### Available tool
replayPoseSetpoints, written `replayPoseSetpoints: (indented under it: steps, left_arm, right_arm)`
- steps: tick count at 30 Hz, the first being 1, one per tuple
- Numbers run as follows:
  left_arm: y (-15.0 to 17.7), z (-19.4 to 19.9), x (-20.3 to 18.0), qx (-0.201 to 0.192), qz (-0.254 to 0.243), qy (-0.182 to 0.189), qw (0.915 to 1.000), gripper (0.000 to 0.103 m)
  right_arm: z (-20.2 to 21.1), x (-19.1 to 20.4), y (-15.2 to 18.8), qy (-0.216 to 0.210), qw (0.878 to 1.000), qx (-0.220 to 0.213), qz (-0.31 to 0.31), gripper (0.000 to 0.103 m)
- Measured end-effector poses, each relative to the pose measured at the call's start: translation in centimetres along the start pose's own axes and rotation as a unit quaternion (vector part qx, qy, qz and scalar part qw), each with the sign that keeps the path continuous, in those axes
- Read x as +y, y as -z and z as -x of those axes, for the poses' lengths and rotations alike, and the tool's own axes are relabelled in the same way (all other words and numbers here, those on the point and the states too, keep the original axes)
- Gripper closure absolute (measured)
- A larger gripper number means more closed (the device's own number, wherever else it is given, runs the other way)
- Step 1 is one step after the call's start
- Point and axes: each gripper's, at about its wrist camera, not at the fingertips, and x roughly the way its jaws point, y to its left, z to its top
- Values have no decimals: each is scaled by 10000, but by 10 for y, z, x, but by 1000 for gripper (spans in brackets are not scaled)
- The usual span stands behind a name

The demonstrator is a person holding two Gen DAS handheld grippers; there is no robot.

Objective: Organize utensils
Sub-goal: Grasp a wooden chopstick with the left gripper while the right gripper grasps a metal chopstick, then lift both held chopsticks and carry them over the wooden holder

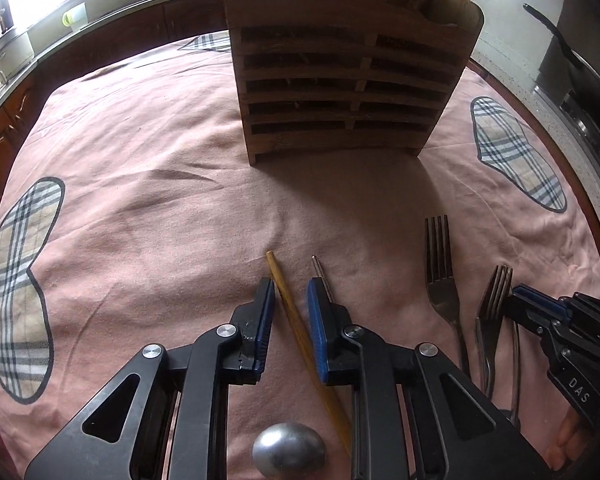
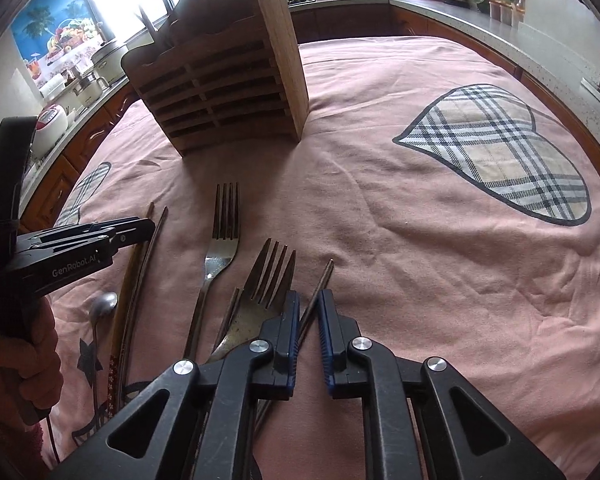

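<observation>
Left wrist view—left claw [image 1: 290, 294] nearly closed around a wooden chopstick [image 1: 296, 320].

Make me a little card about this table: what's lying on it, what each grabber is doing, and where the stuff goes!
Cloth: pink tablecloth with plaid hearts
Holder: wooden utensil holder, upright, some sticks already inside
Left gripper: jaws narrow around a light wooden chopstick lying on the cloth; real grip unclear
Right gripper: jaws narrow around a dark chopstick; real grip unclear
Also lying out: far fork, near fork, spoon
</observation>
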Motion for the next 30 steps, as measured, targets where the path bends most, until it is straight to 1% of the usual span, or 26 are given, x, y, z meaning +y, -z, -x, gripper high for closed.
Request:
replayPoseSetpoints:
  steps: [1, 2, 5, 8, 10, 13, 19, 24, 30]
  left_arm:
    - [-1, -1, -3, -20, -38, -30, 10000, 88]
    - [-2, -1, -5, -39, -66, -24, 10000, 93]
    - [-1, 1, -4, -60, -8, 29, 10000, 96]
    - [3, 10, 4, -117, 175, 204, 9996, 98]
    - [7, 22, 8, -237, 247, 268, 9991, 98]
    - [11, 42, 12, -421, 417, 420, 9974, 98]
    - [28, 88, 23, -806, 807, 781, 9904, 98]
    - [47, 128, 34, -1248, 1033, 1015, 9816, 98]
    - [70, 169, 37, -1759, 1123, 1042, 9724, 98]
  right_arm:
    - [-1, 0, -1, -2, 10000, 1, 1, 92]
    - [-2, -1, -3, -7, 10000, 1, -12, 92]
    - [-3, -1, -5, -9, 10000, 9, -22, 92]
    - [0, -6, -3, -148, 9998, -11, -159, 95]
    - [5, -11, -1, -270, 9992, -52, -287, 95]
    - [20, -13, 0, -380, 9984, -222, -349, 96]
    - [55, -9, 1, -658, 9954, -602, -347, 97]
    - [88, -4, 2, -934, 9896, -1048, -312, 98]
    - [119, 3, 4, -1040, 9826, -1523, -225, 99]
